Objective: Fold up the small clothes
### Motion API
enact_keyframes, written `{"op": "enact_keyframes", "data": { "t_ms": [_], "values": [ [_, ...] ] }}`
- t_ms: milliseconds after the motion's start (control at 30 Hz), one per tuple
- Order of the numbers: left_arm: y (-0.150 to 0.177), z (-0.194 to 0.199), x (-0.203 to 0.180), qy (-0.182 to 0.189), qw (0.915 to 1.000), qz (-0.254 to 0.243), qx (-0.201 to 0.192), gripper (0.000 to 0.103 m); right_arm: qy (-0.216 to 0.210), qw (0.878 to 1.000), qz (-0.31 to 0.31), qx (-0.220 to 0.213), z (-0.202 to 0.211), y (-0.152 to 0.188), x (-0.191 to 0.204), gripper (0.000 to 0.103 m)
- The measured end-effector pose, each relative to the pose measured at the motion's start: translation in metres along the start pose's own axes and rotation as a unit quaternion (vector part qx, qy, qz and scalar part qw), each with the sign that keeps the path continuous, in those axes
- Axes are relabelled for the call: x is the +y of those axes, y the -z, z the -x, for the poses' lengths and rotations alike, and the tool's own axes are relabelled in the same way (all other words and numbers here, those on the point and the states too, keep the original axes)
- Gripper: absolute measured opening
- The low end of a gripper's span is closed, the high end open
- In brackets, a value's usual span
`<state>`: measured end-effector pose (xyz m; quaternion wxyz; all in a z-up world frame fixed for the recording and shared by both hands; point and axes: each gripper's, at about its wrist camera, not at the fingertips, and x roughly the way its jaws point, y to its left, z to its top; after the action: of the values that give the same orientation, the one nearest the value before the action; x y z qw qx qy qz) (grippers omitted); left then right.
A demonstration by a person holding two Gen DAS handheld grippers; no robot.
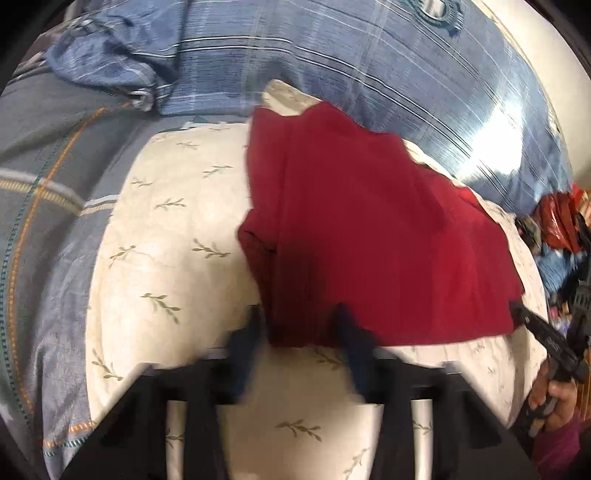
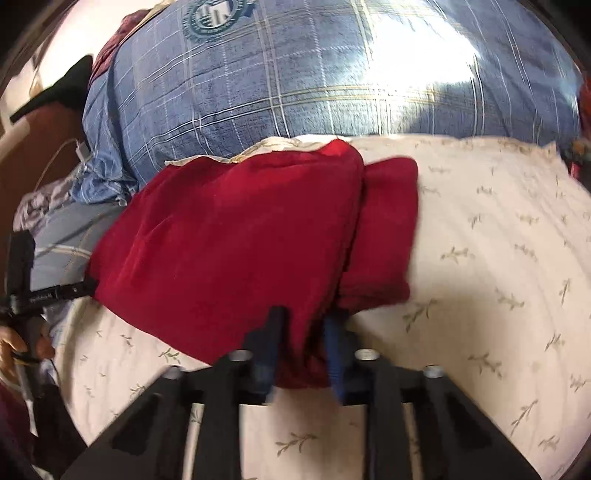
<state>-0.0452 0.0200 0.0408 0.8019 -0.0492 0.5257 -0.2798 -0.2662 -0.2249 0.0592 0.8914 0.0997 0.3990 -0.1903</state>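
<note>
A dark red garment (image 1: 369, 229) is lying spread over a cream cloth printed with small green sprigs (image 1: 173, 236), its near hem hanging toward both cameras. A narrower red flap (image 2: 388, 229) is sticking out from under the main panel on the right side in the right wrist view.

The left gripper (image 1: 299, 325) is reaching into the garment's near left corner, and its blue fingers (image 1: 354, 347) are standing fairly narrow with the hem bunching between them; the picture is blurred, so I cannot tell whether the pads are pressing on the fabric. The right gripper (image 2: 306, 325) is sitting at the near right corner, its fingers (image 2: 334, 350) close together and pinching a gathered fold of the red cloth.

Behind the garment a blue plaid bedcover (image 1: 369, 66) with a round emblem (image 2: 214, 18) is bulging up, catching bright light on one side. A grey-blue checked sheet (image 1: 44, 192) is running along the left of the cream cloth. A hand (image 1: 557, 402) is gripping the right tool's handle at the edge of the left view, and a jumble of red and blue items (image 1: 557, 229) is lying beyond the cloth's right end, too blurred to identify.
</note>
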Motion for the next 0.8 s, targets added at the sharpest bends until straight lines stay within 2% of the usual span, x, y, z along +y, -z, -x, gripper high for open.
{"op": "enact_keyframes", "data": {
  "t_ms": [100,167,267,333,433,500,533,567,600,667,733,800],
  "values": [
    [-0.001,0.008,-0.001,0.002,1.0000,-0.004,-0.002,0.019,0.003,1.000,0.016,-0.017,0.017,-0.005,0.001,0.005],
    [0.001,0.020,-0.002,0.011,0.9998,-0.013,-0.009,0.018,0.019,0.999,0.030,-0.028,0.032,-0.009,0.001,0.005],
    [0.012,0.027,-0.001,-0.006,0.9992,-0.037,-0.011,0.013,0.031,0.998,0.043,-0.019,0.035,-0.010,0.000,0.005],
    [0.018,0.019,0.008,-0.022,0.9993,-0.029,0.002,0.009,0.044,0.998,0.048,0.003,0.020,-0.005,0.001,0.005],
    [0.023,0.019,0.020,-0.006,1.0000,0.003,0.002,0.009,0.034,0.999,0.034,0.014,0.011,0.002,-0.002,0.006],
    [0.023,0.029,0.015,-0.022,0.9997,-0.010,-0.010,0.009,0.012,1.000,-0.004,0.005,0.021,0.000,-0.010,0.019],
    [0.022,0.032,0.012,-0.031,0.9993,-0.018,-0.014,0.009,0.003,1.000,-0.028,0.001,0.027,-0.001,-0.015,0.021],
    [0.022,0.037,0.007,-0.042,0.9986,-0.026,-0.017,0.009,-0.004,0.999,-0.041,0.000,0.031,-0.003,-0.019,0.029],
    [0.021,0.041,0.002,-0.053,0.9978,-0.032,-0.023,0.011,-0.008,0.999,-0.049,-0.003,0.034,-0.005,-0.021,0.034],
    [0.017,0.049,-0.008,-0.052,0.9973,-0.035,-0.036,0.023,-0.002,0.999,-0.046,-0.017,0.041,-0.014,-0.018,0.035],
    [0.010,0.054,-0.016,-0.041,0.9974,-0.032,-0.050,0.055,0.005,0.999,-0.034,-0.020,0.039,-0.023,-0.012,0.037],
    [0.003,0.054,-0.024,-0.028,0.9969,-0.030,-0.067,0.056,0.008,1.000,-0.014,-0.021,0.029,-0.036,-0.002,0.037]
  ]
}}
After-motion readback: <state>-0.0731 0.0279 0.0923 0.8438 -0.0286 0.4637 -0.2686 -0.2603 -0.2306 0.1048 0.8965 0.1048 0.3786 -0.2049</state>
